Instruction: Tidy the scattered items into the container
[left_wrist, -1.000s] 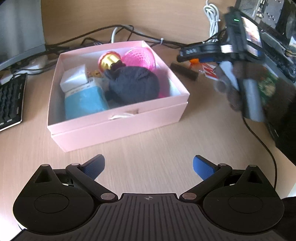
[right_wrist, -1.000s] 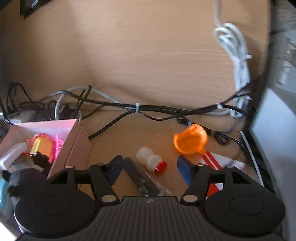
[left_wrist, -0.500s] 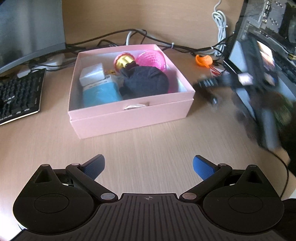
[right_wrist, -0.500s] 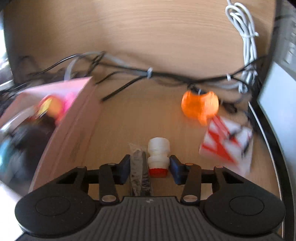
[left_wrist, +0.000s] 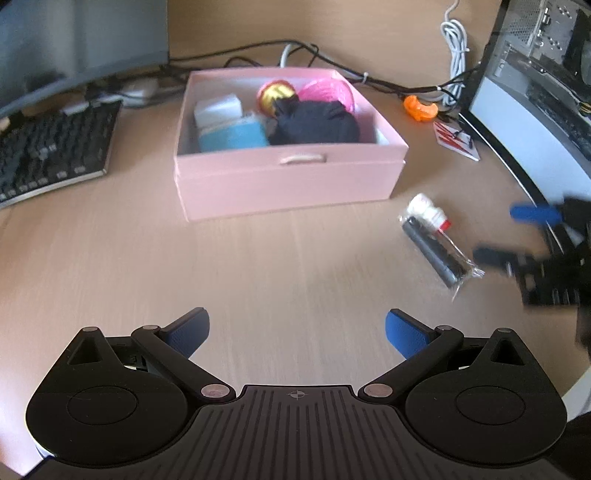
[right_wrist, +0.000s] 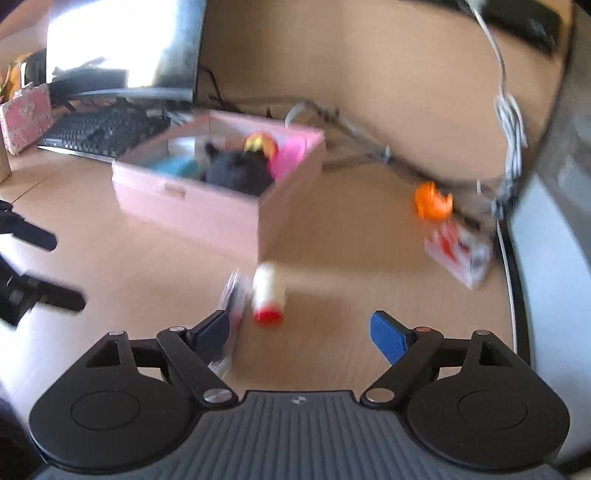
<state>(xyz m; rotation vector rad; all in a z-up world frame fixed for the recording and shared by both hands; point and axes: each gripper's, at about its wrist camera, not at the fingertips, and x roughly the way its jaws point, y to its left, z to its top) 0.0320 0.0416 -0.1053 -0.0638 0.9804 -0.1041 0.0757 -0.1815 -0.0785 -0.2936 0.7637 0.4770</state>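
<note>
Lying loose on the bench (left_wrist: 295, 266) beside the pink box (left_wrist: 288, 181): white red-capped bottle (right_wrist: 267, 295) and bagged dark stick (left_wrist: 436, 254); right gripper (right_wrist: 295, 332) jaws just opened, empty; left gripper (left_wrist: 295, 332) jaws open; risk: bottle rolling away if nudged.

Bright daylight, motion blur, fisheye-warped edges
</note>
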